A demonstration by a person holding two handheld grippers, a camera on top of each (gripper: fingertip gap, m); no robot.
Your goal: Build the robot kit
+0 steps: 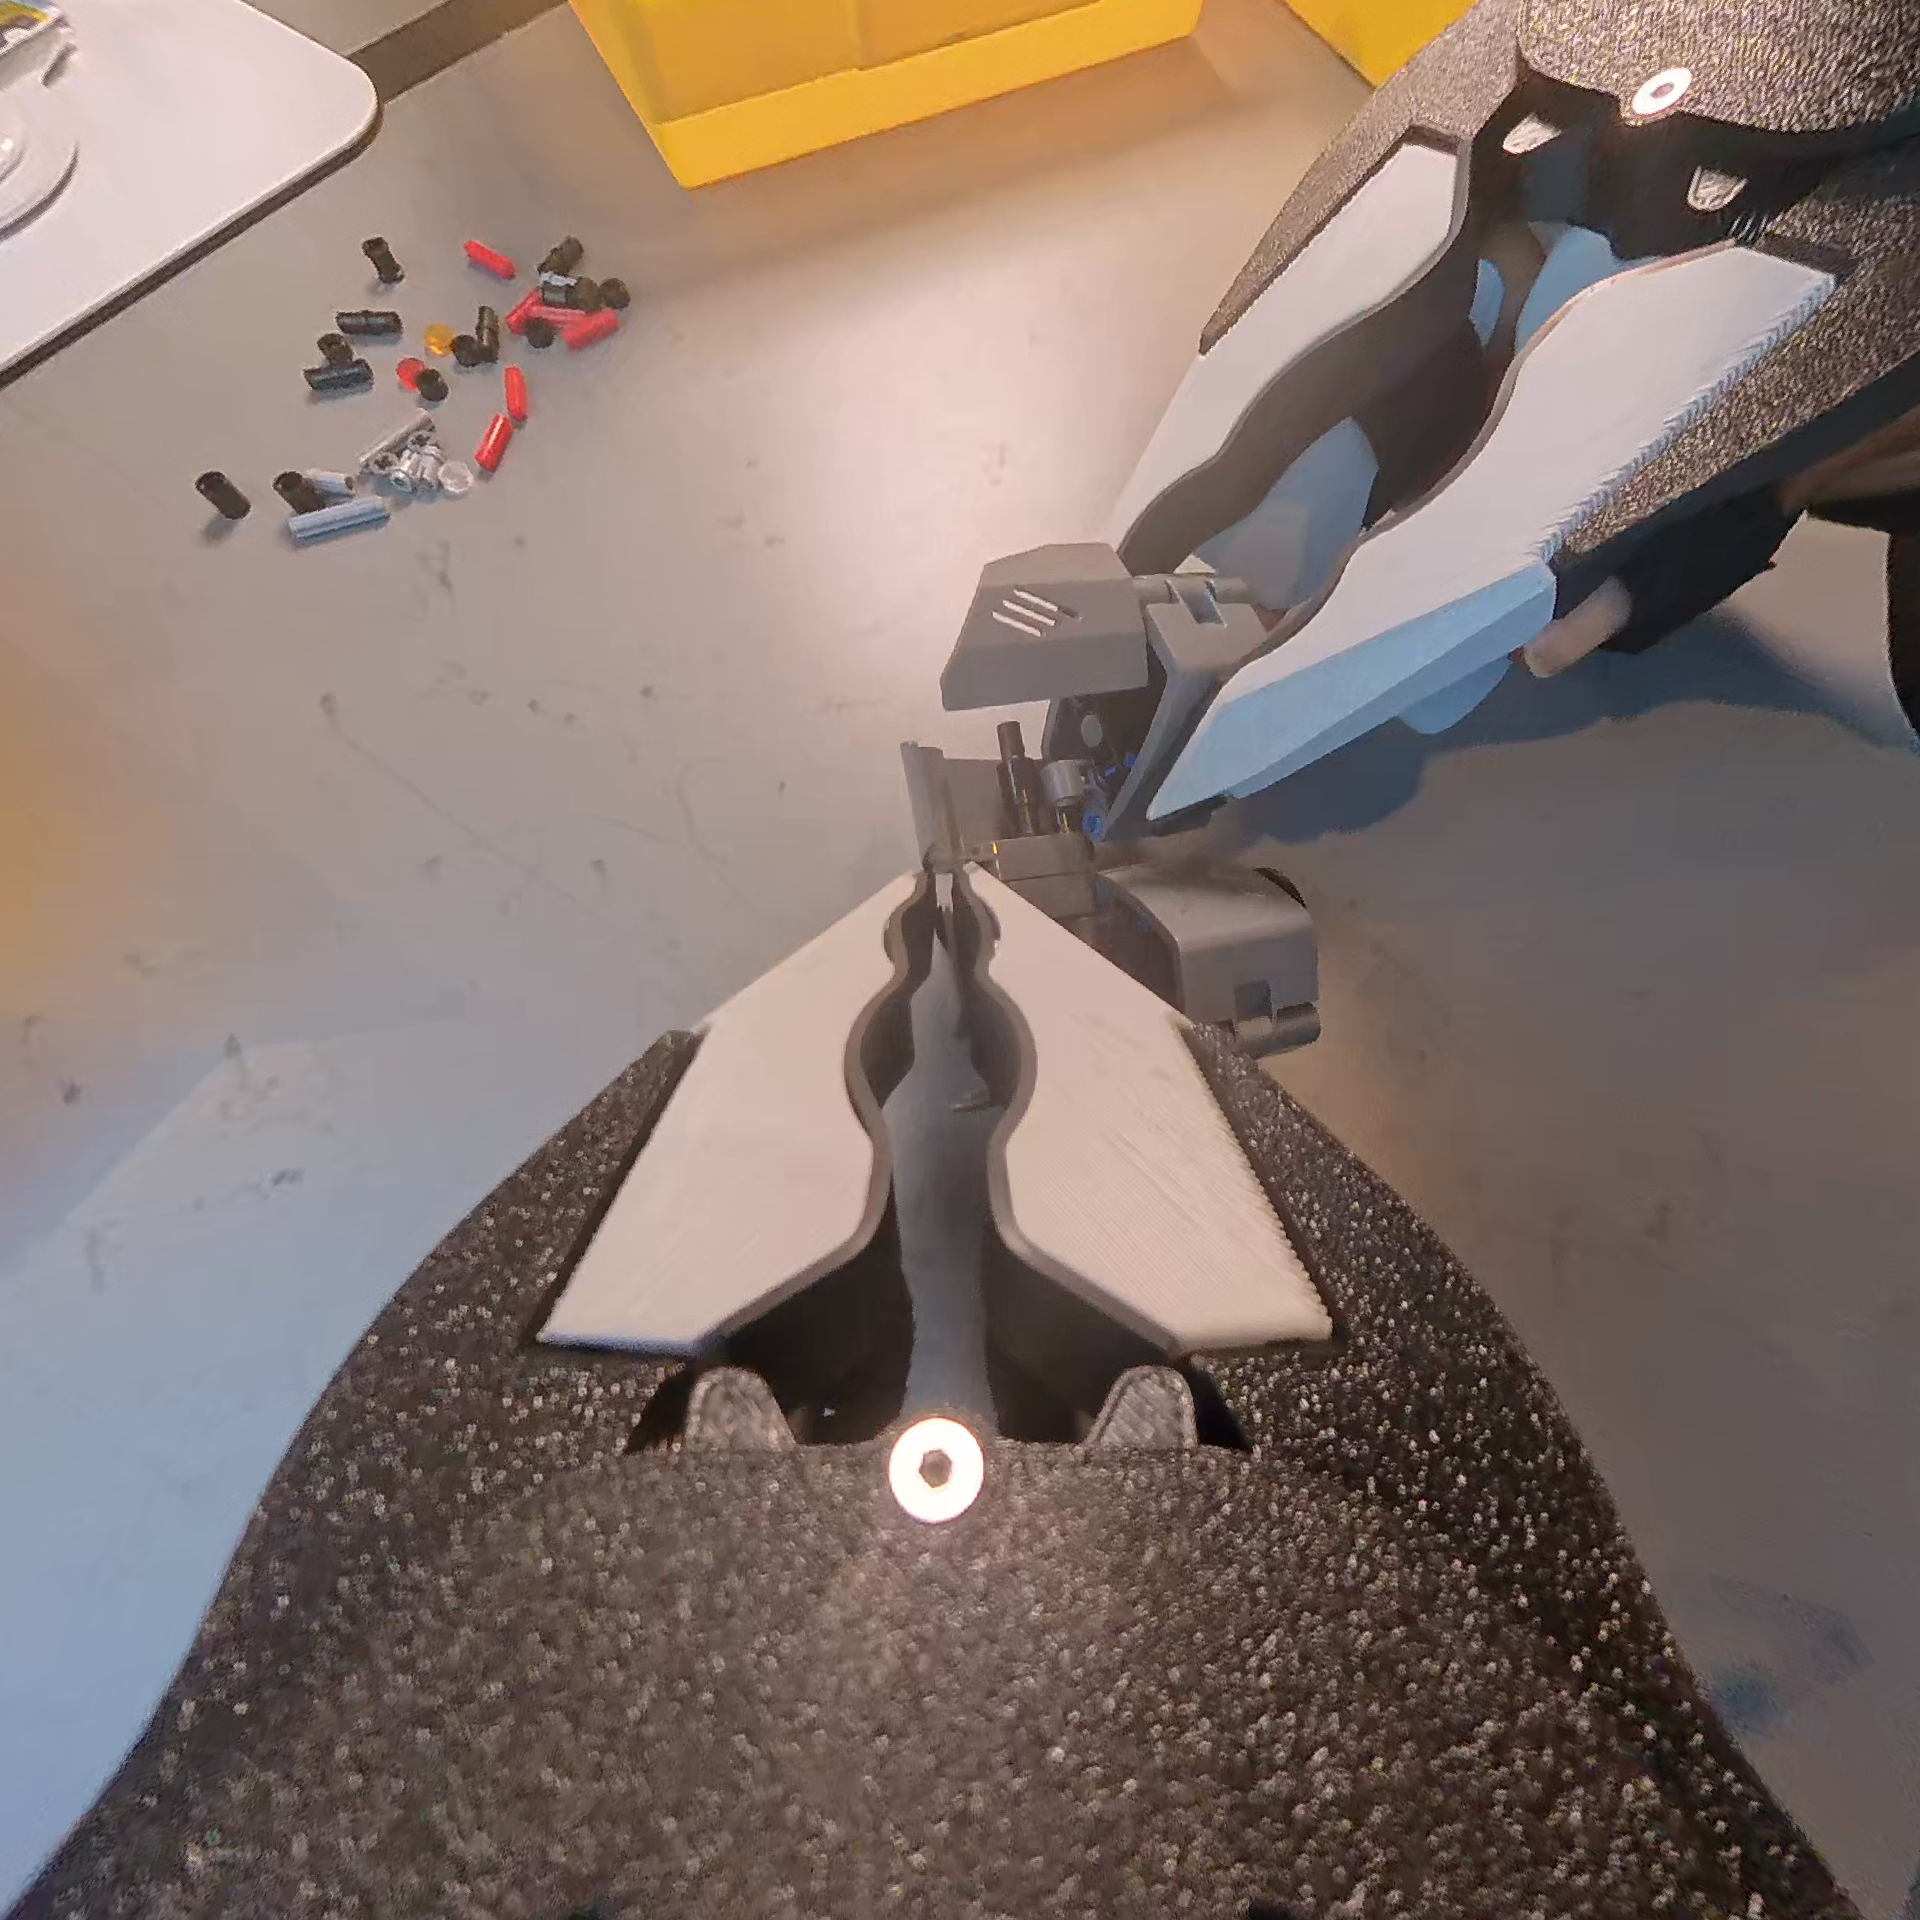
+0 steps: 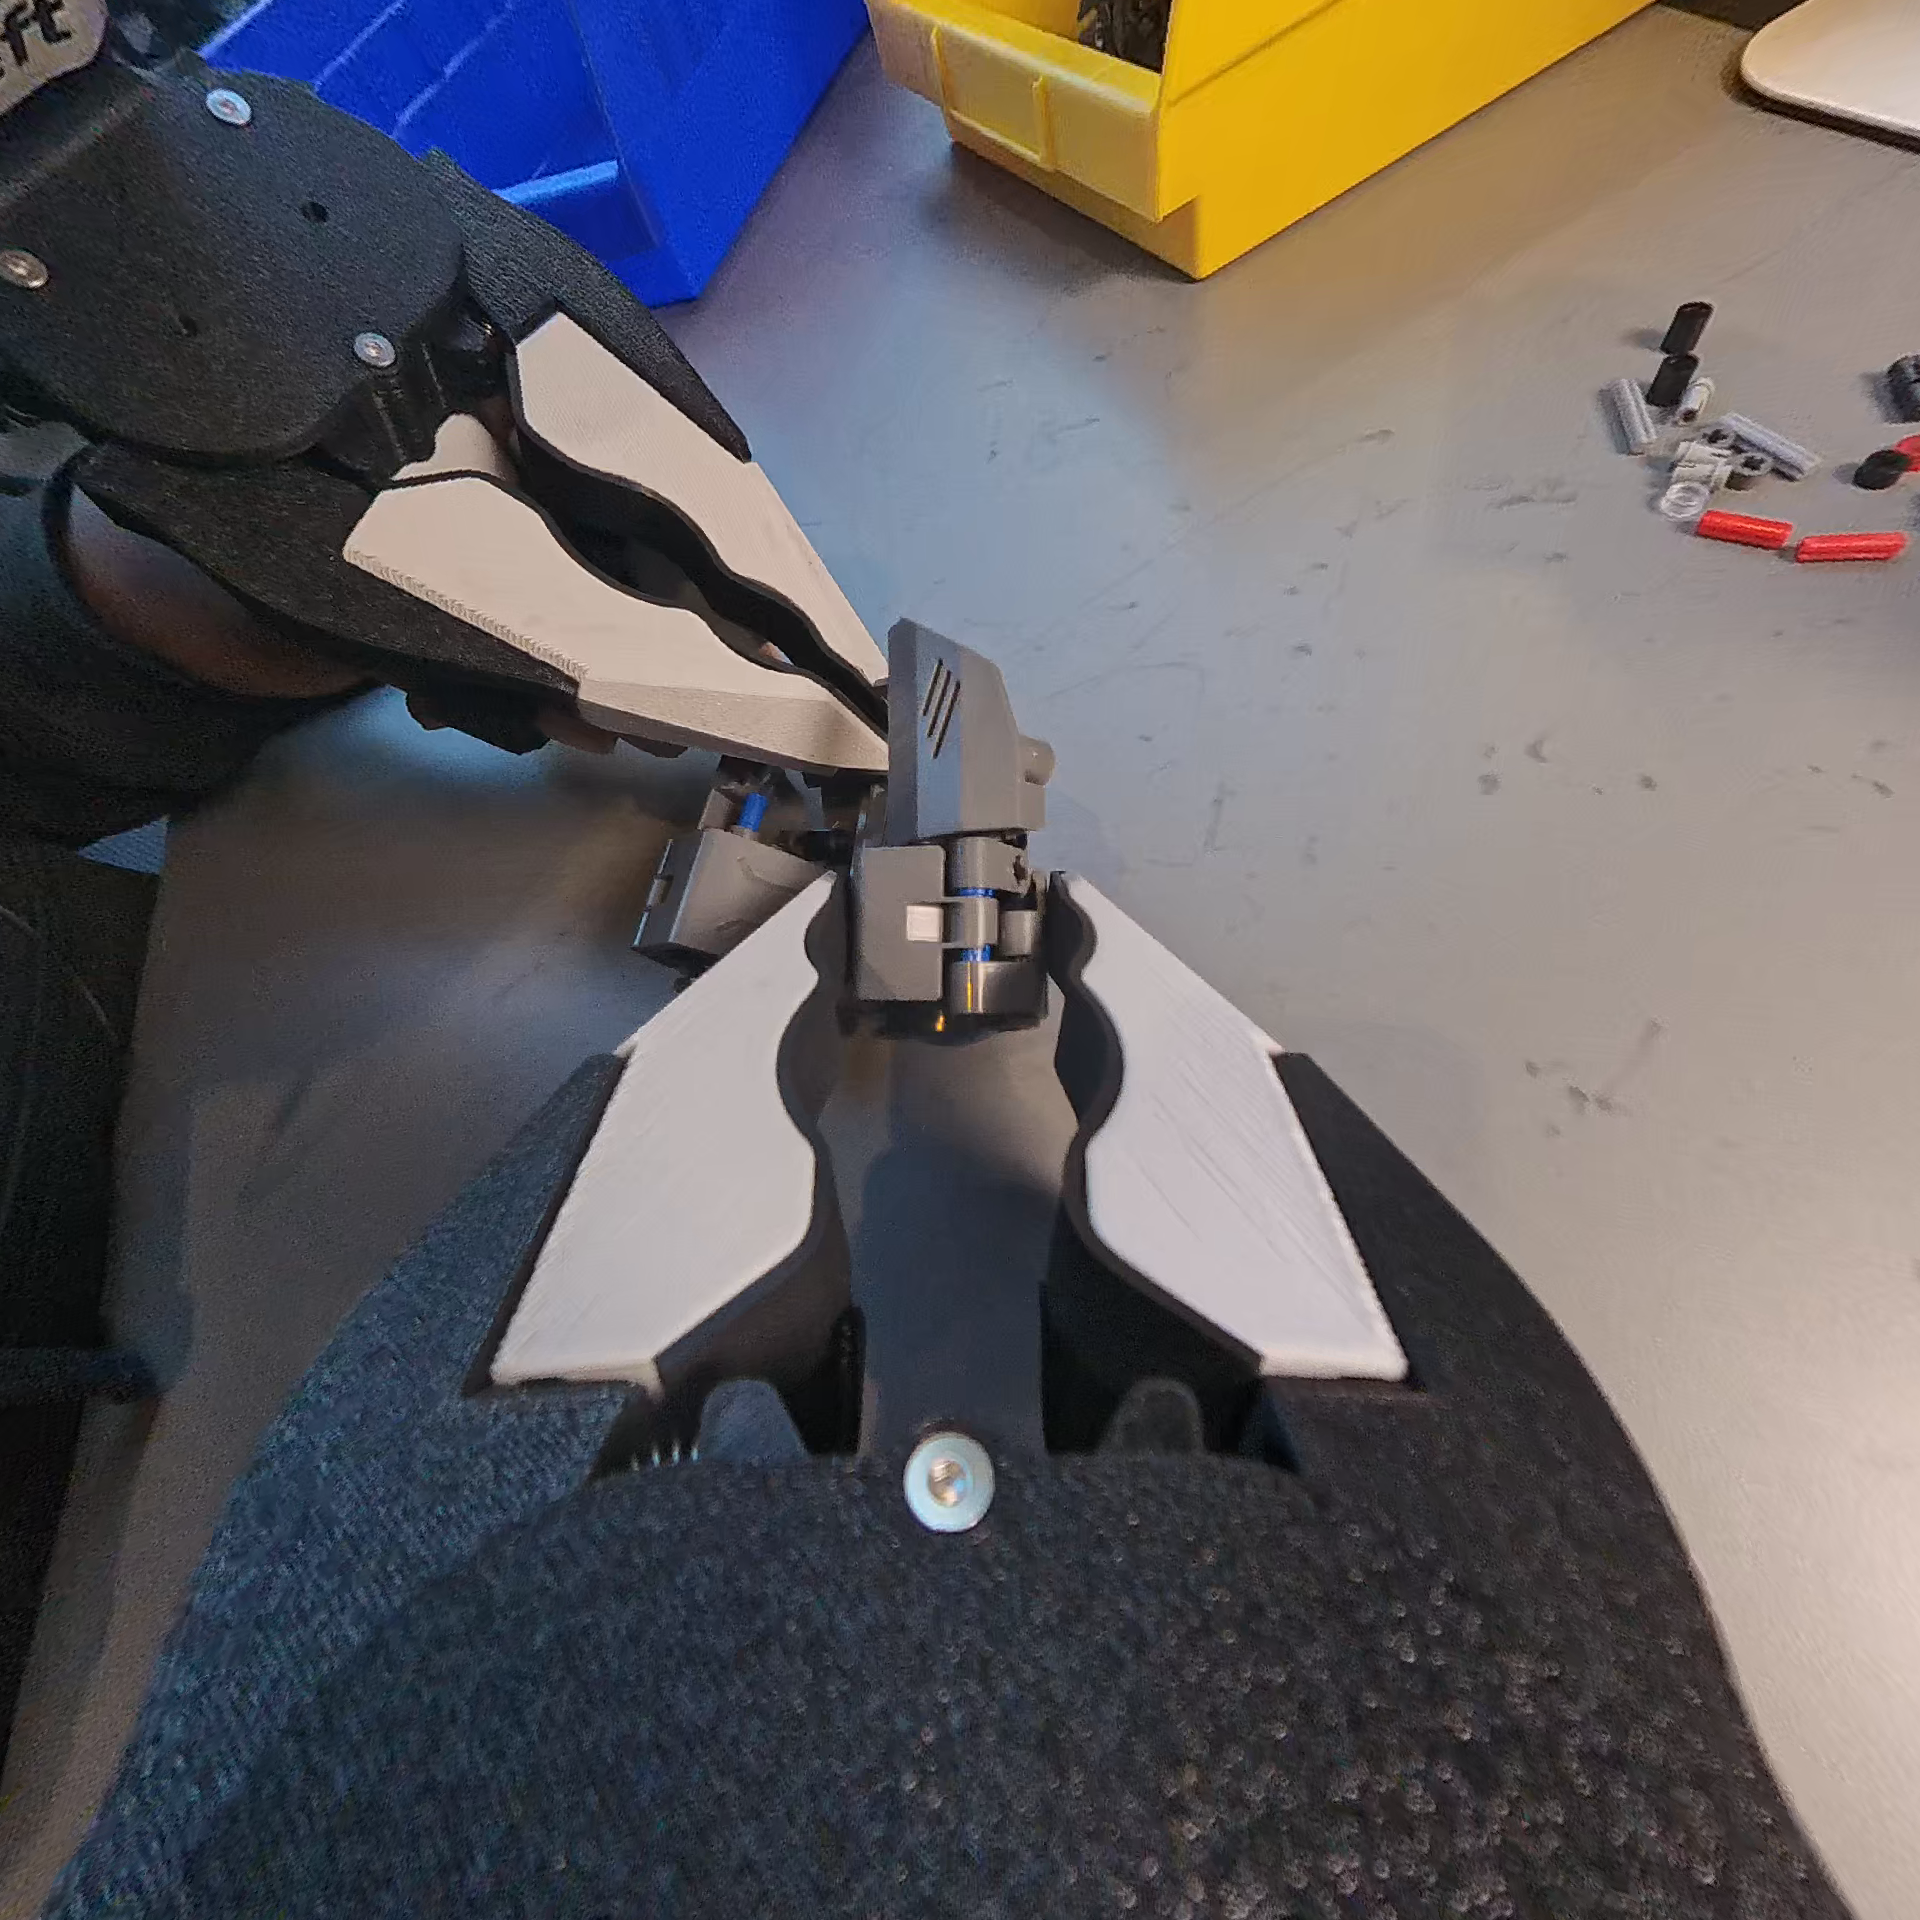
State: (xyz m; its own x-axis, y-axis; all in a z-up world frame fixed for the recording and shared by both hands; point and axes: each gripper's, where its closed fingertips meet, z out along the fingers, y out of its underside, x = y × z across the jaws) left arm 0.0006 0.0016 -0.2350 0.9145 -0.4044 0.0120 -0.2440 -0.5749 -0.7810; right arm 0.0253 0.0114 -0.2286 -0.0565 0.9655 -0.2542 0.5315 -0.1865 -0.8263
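A scuffed grey tabletop [image 1: 644, 790] carries a yellow bin [image 2: 1226, 135] and a blue bin [image 2: 623, 135] at its far edge. Between the two tools sits a dark grey brick-built model [image 2: 935, 935]. The right gripper [image 2: 940, 894] has its fingers closed around the model's lower block, straight ahead of it. The left gripper [image 1: 940, 883] comes in from the model's other side, fingers pressed nearly together on a thin edge of the same model; its slatted panel [image 1: 1049, 623] tilts above. Loose red, black and grey connector pieces [image 1: 436, 364] lie scattered well apart, far left in the left wrist view, beside a white tray [image 1: 187, 156].
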